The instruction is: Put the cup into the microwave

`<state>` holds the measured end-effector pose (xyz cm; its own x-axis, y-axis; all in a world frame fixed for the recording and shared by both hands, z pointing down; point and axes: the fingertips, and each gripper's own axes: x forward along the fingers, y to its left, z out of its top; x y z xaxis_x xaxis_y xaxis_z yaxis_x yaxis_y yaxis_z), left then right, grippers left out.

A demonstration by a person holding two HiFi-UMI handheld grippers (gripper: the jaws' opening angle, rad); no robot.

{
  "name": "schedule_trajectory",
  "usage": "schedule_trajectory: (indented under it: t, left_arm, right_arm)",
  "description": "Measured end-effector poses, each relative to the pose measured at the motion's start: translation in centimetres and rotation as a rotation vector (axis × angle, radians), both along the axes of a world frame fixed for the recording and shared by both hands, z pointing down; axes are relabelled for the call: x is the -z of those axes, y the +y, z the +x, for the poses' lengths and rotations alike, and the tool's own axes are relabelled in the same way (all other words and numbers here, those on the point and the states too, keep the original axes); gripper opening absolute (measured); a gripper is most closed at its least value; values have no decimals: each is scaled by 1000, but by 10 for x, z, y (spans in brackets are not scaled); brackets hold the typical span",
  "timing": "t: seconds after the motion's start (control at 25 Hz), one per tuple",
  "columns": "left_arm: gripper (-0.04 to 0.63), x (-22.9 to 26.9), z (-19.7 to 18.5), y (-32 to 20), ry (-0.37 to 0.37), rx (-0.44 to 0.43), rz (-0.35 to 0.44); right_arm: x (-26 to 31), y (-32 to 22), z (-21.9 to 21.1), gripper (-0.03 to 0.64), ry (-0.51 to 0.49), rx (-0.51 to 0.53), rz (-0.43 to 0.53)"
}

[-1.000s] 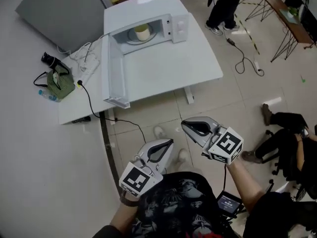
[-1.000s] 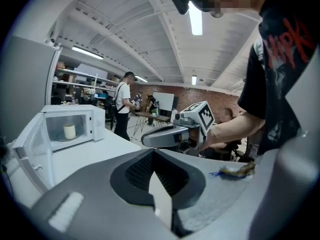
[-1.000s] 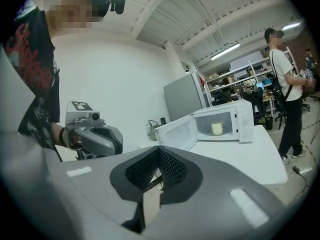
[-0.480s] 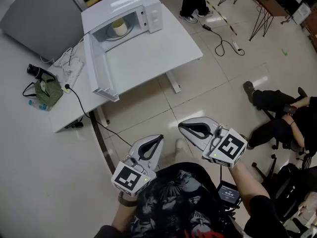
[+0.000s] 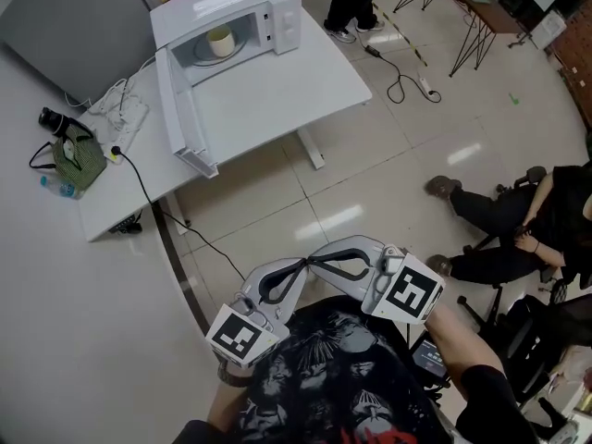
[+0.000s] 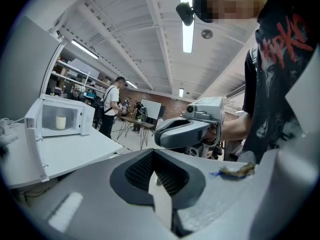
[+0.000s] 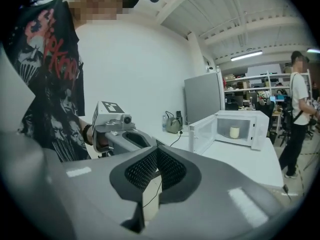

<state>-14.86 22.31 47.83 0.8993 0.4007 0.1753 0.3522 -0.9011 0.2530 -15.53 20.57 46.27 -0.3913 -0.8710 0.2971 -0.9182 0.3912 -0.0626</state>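
Clearly left gripper [image 6: 154, 158], right gripper [image 7: 157, 154]: fingers [image 7: 175, 171] closed, empty.

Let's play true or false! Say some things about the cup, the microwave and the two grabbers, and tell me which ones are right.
1. The cup sits inside the microwave. True.
2. The microwave door is shut. False: it stands wide open.
3. The right gripper holds the cup. False: its jaws are shut on nothing, far from the cup.
4. The left gripper is empty, jaws together. True.
5. A green bag lies on the table. True.
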Motion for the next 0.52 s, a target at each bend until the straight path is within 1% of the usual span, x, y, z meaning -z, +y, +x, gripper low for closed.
schedule_trajectory:
  t: [0.08,0.2,0.4,0.52]
  left_arm:
    - [3,-1,-1,-1,0,17,-15]
    - [4,-3,-3,-2,3,21,-31]
    - [5,-9,-9,-7,-25,12,-8]
    - [5,-9,-11,-1,-16,-9,-4]
  right_arm:
    - [2,1,-3,3,12,22,-5]
    - [2,6,-3,3,34,51,-14]
    - [4,13,-2,3,80,56,-35]
    - [7,17,-4,3,119,42,-52]
